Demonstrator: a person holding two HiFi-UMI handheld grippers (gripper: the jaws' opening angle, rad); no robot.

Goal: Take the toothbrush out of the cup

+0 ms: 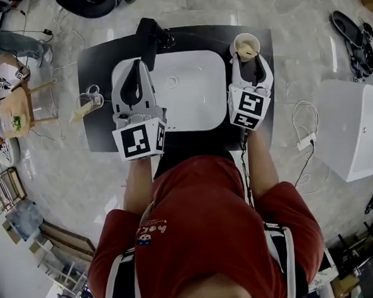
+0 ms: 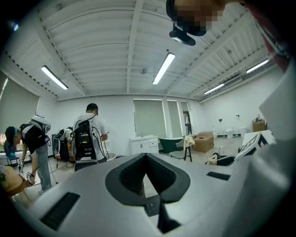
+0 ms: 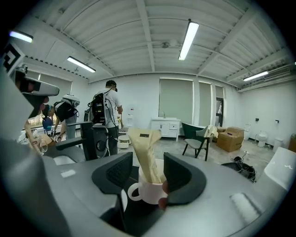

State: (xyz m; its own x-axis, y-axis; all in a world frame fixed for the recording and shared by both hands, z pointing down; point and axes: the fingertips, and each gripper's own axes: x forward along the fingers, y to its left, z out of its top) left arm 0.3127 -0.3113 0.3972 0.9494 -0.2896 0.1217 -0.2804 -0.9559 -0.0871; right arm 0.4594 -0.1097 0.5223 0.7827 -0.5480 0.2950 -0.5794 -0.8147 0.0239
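The beige paper-wrapped toothbrush (image 3: 146,150) is standing nearly upright in the white ceramic cup (image 3: 148,190). The cup is sitting straight ahead of the right gripper (image 1: 252,64), whose fingers (image 3: 182,178) are spreading wide apart. The left gripper (image 2: 146,158), fingers pressing together on nothing, is hovering well apart from the cup, across the white basin (image 1: 192,88).

We look steeply down from the head onto the dark tabletop (image 1: 99,62) and white basin (image 1: 192,91). Cameras on the left tool (image 1: 133,70) and right tool (image 1: 250,64) sit close behind their jaws, facing nearly level; both catch the far white cabinet (image 2: 144,144).
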